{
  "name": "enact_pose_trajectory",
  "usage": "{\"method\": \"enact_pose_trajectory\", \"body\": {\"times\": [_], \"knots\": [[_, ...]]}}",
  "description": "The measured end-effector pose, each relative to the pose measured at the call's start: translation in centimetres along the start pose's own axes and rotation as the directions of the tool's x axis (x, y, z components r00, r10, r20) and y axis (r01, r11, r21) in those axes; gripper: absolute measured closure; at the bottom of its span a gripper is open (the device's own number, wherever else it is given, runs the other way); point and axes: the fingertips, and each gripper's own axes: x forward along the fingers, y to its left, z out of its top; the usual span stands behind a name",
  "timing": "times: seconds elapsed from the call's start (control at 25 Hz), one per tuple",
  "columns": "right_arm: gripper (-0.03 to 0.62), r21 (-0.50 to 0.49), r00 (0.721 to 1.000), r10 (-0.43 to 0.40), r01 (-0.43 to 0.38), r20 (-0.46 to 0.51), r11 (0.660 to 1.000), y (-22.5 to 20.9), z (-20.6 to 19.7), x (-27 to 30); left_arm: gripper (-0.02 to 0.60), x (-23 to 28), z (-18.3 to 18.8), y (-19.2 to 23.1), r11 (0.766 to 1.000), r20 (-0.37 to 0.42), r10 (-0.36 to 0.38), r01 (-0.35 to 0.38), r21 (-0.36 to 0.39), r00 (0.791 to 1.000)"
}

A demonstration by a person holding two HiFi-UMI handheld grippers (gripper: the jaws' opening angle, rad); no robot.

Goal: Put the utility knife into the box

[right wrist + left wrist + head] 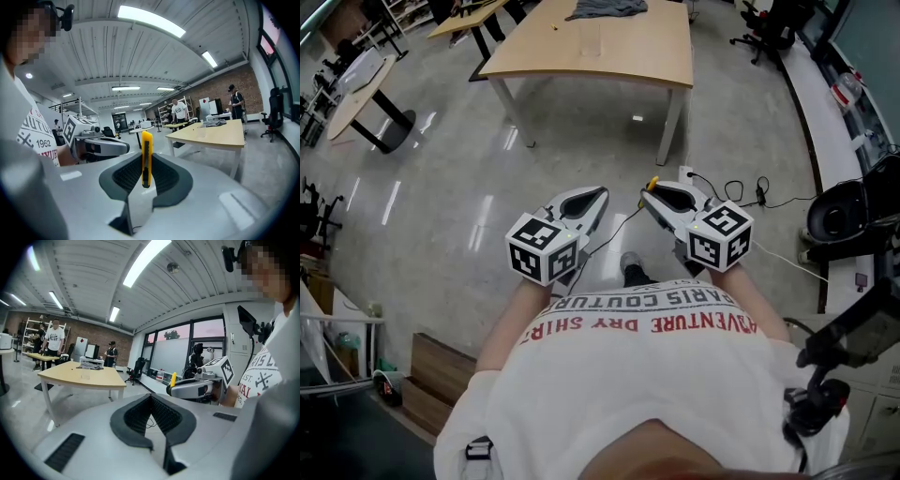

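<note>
My right gripper [648, 193] is shut on a yellow utility knife [653, 181]. In the right gripper view the knife [146, 161] stands upright between the dark pads [164, 176], its top poking above them. My left gripper [600, 193] is level with the right one at waist height, its jaws closed together with nothing between them [151, 398]. A small clear container [591, 37] sits on the wooden table [656, 56] ahead; I cannot tell whether it is the box. In the left gripper view the right gripper [192, 387] and knife tip [173, 379] show.
A grey cloth [605, 7] lies at the table's far end. Cables [750, 202] trail over the floor at right. Office chairs [764, 28] and a bench with equipment [848, 94] line the right side. More tables [361, 89] stand at left, with people further off.
</note>
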Motion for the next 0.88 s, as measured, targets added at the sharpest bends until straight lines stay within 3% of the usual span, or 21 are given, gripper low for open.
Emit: {"method": "enact_pose_trajectory", "body": {"times": [0.2,0.36,0.64,0.88], "knots": [[0.536,0.048,1.000,-0.003,0.004,-0.024,0.999,-6.7,-0.4,4.0,0.578,5.7,-0.8,4.7,0.999,-0.037,0.000,-0.002,-0.040,0.999],[0.536,0.073,0.999,0.013,-0.010,-0.038,0.997,-14.5,0.4,9.8,0.578,12.1,-0.2,12.0,0.997,-0.073,0.026,-0.031,-0.067,0.997],[0.536,0.082,0.998,0.033,-0.029,-0.051,0.996,-27.3,6.0,20.1,0.578,22.1,5.6,25.6,0.995,-0.096,0.070,-0.076,-0.059,0.993],[0.536,0.026,0.999,0.045,-0.044,-0.016,0.999,-33.8,11.9,26.4,0.578,26.5,10.5,32.5,0.996,-0.042,0.086,-0.087,-0.031,0.995]]}}
